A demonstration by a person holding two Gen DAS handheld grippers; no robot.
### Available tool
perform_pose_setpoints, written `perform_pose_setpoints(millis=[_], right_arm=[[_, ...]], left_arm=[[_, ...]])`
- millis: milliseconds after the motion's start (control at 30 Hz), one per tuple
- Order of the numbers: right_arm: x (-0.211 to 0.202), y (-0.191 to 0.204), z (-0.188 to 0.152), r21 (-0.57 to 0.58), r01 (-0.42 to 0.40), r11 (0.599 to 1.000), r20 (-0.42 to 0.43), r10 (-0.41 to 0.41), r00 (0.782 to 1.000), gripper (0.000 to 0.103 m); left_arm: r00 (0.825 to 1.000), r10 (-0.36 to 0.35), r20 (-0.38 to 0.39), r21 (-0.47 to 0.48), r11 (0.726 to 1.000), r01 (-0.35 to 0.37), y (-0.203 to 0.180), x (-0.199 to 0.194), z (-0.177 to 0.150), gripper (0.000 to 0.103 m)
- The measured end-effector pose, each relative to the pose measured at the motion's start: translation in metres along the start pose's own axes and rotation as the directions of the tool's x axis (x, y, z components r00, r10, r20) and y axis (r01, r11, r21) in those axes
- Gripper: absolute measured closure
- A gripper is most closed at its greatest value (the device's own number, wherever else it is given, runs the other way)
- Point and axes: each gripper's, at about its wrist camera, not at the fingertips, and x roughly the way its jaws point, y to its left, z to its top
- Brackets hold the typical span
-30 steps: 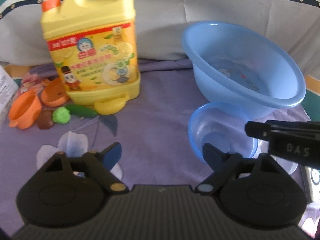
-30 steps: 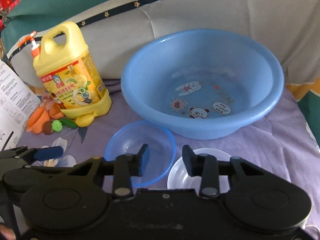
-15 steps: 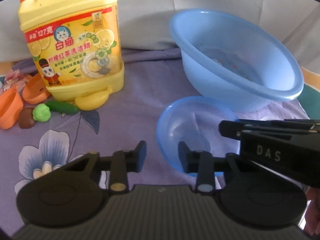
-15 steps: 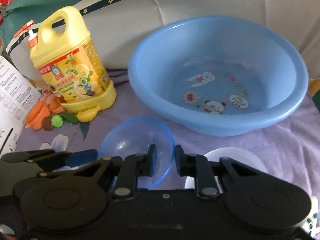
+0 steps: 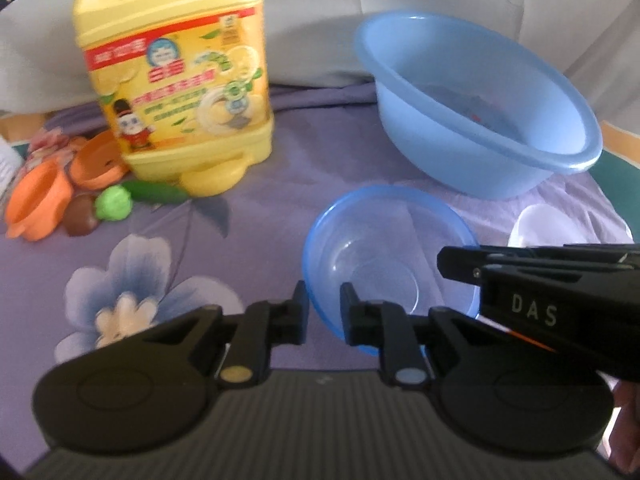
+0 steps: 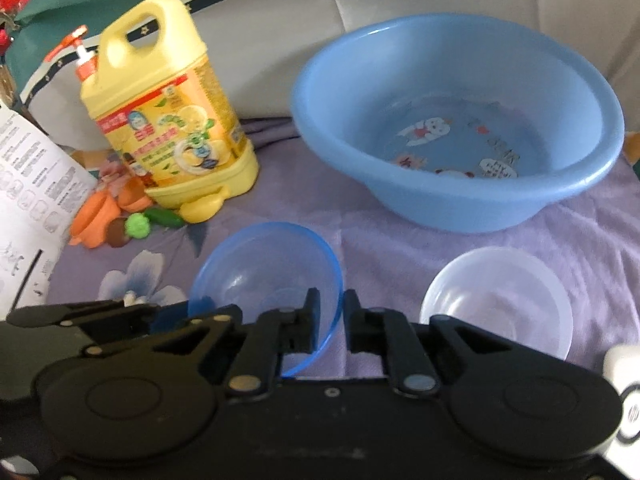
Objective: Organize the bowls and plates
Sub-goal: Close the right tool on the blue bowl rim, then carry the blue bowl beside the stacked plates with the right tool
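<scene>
Between both grippers' jaws sits the blue bowl's (image 6: 264, 276) rim.

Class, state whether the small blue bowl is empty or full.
Empty: the small blue bowl is see-through, and only its bare bottom shows inside in both views.

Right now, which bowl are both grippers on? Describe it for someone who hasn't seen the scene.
Find the big blue basin on the purple cloth. In front of it sit two small bowls; it's the left one, nearer the yellow detergent jug. It's the translucent blue bowl; the other bowl is clear and colourless.
</scene>
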Motion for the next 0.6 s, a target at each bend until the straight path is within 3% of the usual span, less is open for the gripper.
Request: perform_pose_setpoints(millis=[300,600], right_arm=[[-0.044,0.025,-0.030,0.001,-0.028,1.000,-0.009,0.028,1.000,0.091],[-0.094,0.047,-0.079,-0.013,-0.055,0.998,-0.031,0.055,0.998,0.091]], left_arm=[[1.000,0.007,-0.006,-0.005,1.000,-0.007,0.009,-0.053,-0.033,0.087],[1.000,0.000,-0.014,-0.009,1.000,0.000,0.014,-0.111,-0.089,0.087]])
